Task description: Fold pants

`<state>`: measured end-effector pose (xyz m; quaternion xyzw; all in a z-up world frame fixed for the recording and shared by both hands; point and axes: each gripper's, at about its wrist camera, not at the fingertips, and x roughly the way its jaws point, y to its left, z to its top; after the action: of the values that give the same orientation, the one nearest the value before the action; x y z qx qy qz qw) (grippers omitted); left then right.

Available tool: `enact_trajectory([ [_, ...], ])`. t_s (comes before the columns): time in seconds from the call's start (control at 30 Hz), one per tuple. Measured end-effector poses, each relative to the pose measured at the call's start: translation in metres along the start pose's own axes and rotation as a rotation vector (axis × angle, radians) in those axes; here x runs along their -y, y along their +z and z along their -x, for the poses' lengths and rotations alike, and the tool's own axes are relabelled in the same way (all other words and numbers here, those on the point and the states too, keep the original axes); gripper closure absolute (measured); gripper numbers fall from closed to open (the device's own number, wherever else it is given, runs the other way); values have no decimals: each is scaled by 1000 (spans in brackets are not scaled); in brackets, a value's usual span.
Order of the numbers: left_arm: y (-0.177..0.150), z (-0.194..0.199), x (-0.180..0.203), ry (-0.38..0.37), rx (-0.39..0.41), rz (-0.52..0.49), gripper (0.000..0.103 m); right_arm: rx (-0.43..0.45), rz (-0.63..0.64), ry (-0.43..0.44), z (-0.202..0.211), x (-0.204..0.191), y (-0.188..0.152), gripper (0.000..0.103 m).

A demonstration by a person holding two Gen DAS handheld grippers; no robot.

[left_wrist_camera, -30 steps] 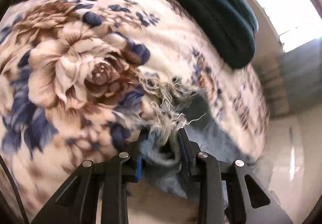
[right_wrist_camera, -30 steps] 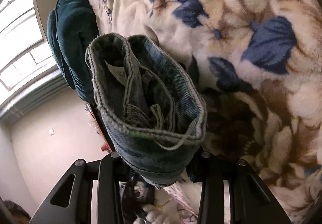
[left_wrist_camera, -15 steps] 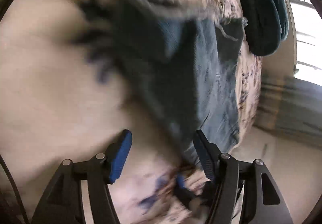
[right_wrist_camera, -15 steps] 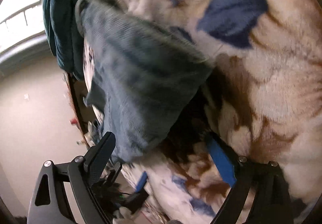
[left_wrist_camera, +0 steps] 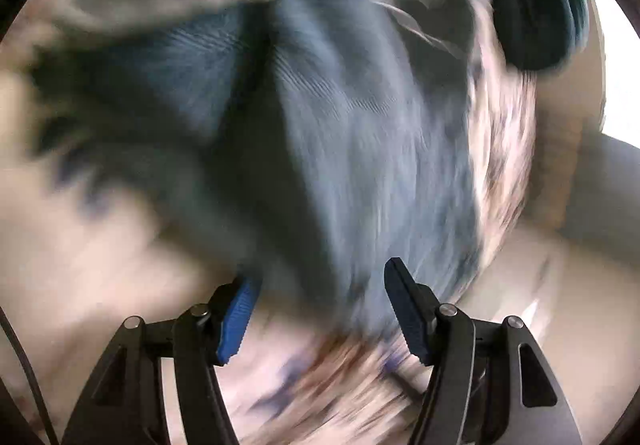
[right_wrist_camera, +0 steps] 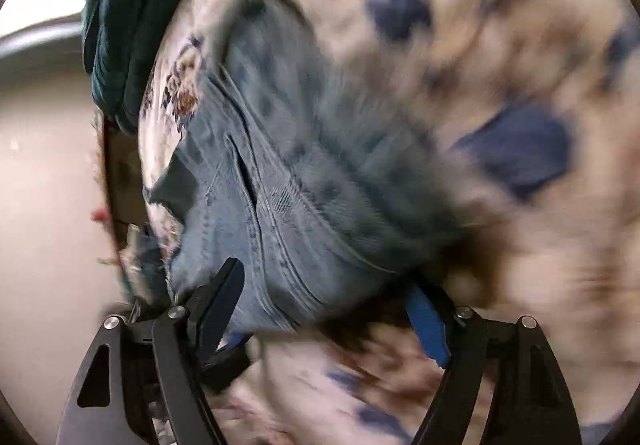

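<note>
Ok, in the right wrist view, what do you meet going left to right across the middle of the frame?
Pale wall → dark teal fabric → blue jeans → floral blanket. The right gripper sits below, jaws open.

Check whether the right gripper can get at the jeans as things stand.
Probably yes: the right gripper is open with the jeans lying right ahead on the floral blanket, nothing between them, though blur hides detail.

Bed w/ floral blanket (right_wrist_camera: pixel 500 45); blue jeans (right_wrist_camera: pixel 280 205) lie on it, dark green cushion (right_wrist_camera: pixel 128 13) at approx. 11 o'clock.
</note>
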<state>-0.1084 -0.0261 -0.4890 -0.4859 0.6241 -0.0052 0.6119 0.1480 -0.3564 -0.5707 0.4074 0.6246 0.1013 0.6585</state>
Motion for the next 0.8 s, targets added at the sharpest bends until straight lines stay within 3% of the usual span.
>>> enact_trajectory([
  [0.07, -11, 28, 15, 116, -8, -114, 42, 44, 47, -96, 27, -6, 6, 21],
  [0.17, 9, 66, 54, 171, 77, -268, 42, 96, 61, -94, 50, -20, 30, 21],
  [0.27, 59, 75, 87, 218, 185, -405, 42, 130, 116, -95, 46, -43, 65, 21],
  [0.37, 118, 37, 120, 305, 126, -554, 42, 102, 168, -113, 24, -36, 104, 21],
  [0.4, 128, 22, 125, 334, 77, -595, 42, 86, 188, -126, 12, -42, 113, 27],
  [0.43, 134, 10, 129, 375, 41, -628, 42, 80, 209, -157, 2, -49, 117, 43],
  [0.5, 140, -7, 135, 414, -6, -712, 44, 72, 265, -223, -5, -50, 116, 59],
  [0.53, 137, -12, 138, 426, -4, -737, 65, 82, 294, -251, -8, -55, 111, 64],
  [0.6, 128, -18, 136, 433, -29, -768, 91, 97, 331, -271, -8, -63, 104, 67],
  [0.8, 113, 34, 135, 411, 158, -761, 95, 177, 444, -244, 28, -102, 81, 71],
])
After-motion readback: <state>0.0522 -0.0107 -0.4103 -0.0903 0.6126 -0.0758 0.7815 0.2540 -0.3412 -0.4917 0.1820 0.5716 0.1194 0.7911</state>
